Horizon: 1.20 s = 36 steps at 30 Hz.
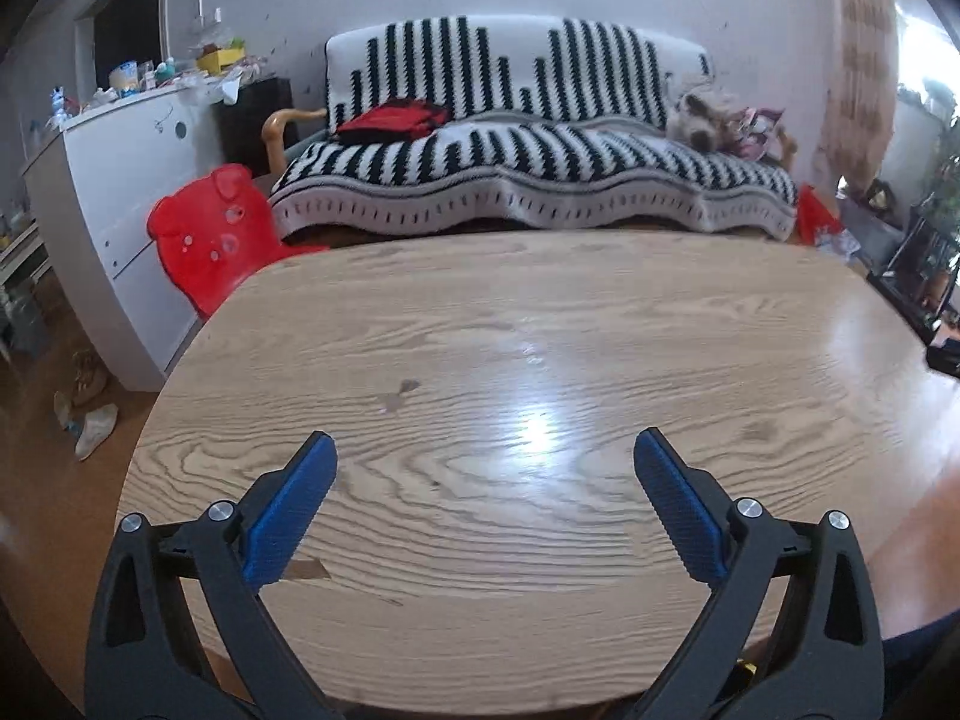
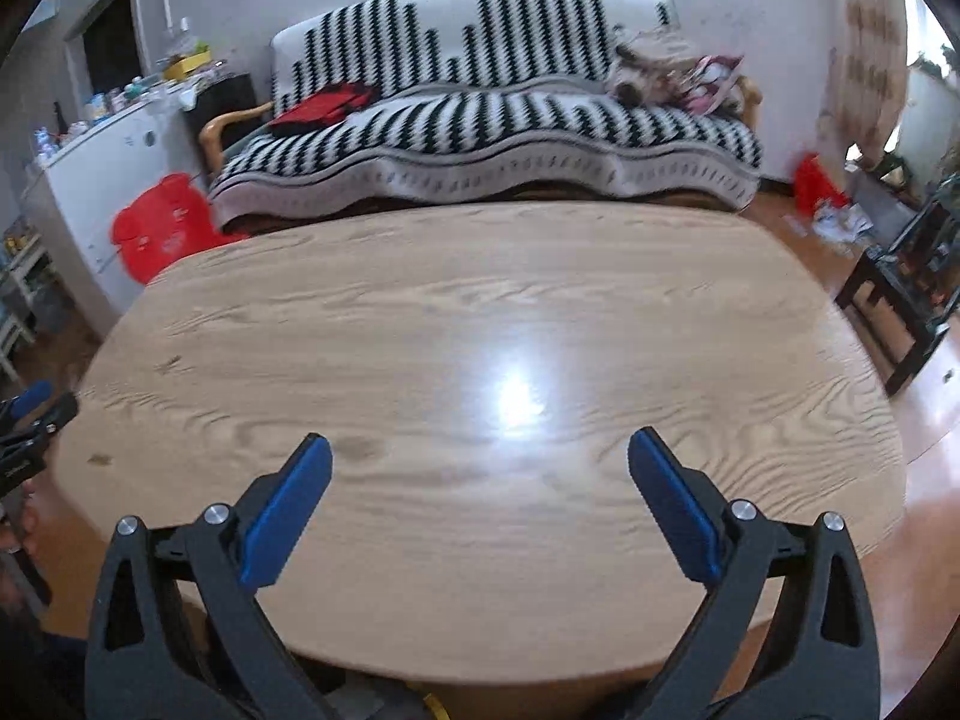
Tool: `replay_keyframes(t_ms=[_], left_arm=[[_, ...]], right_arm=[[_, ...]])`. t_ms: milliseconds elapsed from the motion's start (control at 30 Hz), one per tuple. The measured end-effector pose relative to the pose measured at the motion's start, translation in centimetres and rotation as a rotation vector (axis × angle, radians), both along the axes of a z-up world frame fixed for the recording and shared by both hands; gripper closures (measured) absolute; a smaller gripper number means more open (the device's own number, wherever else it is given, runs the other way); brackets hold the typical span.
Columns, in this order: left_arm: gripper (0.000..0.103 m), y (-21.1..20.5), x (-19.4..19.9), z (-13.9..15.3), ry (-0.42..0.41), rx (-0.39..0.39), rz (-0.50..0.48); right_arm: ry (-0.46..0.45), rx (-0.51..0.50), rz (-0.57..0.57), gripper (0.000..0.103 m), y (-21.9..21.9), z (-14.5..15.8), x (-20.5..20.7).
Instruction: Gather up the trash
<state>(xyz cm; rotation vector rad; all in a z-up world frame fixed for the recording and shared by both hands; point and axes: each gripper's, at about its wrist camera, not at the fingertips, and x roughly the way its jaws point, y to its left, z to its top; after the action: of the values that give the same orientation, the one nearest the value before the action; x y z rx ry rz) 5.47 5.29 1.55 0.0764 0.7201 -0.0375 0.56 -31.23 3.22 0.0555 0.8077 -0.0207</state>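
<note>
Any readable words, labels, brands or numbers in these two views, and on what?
None can be read.
Packages on the white cabinet: print too small and blurred.
Pink bag on the sofa: pattern or print blurred, unreadable.
Left gripper, seen from the right wrist: faint marking, too small to read.
Table: no text.

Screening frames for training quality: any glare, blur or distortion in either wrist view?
Left wrist: white glare patch on the wooden table, sofa mostly sharp, strong fisheye bowing and dark corner vignette. Right wrist: larger glare on the table, sofa and room edges smeared by motion blur, same fisheye bowing.
</note>
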Motion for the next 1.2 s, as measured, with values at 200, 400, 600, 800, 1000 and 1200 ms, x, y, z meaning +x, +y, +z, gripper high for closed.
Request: replay_keyframes(t_ms=[200, 400, 600, 800, 1000, 1200], left_arm=[[0.007, 0.3, 1.1, -1.4, 0.018, 0.033, 0.035], [0.007, 0.1, 1.1, -2.1, 0.057, -0.004, 0.044], [0.007, 0.3, 0.7, -2.4, 0.074, -0.021, 0.051], [0.007, 0.9, 0.5, -2.4, 0.096, -0.055, 0.072], [0.007, 1.0, 0.4, -2.4, 0.099, -0.055, 0.072], [0.007, 0.9, 0.3, -2.2, 0.098, -0.053, 0.073]], right_arm=[[0.064, -0.027, -0.027, 0.007, -1.5, -2.5, 1.0], [0.094, -0.008, -0.026, 0.007, -1.3, -3.0, 0.7], [0.087, 0.001, -0.022, 0.007, -1.1, -2.6, 0.2], [0.093, 0.021, -0.028, 0.007, -1.2, -2.5, 0.1], [0.097, 0.040, -0.034, 0.007, -1.3, -2.4, 0.1], [0.096, 0.041, -0.033, 0.007, -1.2, -2.4, 0.0]])
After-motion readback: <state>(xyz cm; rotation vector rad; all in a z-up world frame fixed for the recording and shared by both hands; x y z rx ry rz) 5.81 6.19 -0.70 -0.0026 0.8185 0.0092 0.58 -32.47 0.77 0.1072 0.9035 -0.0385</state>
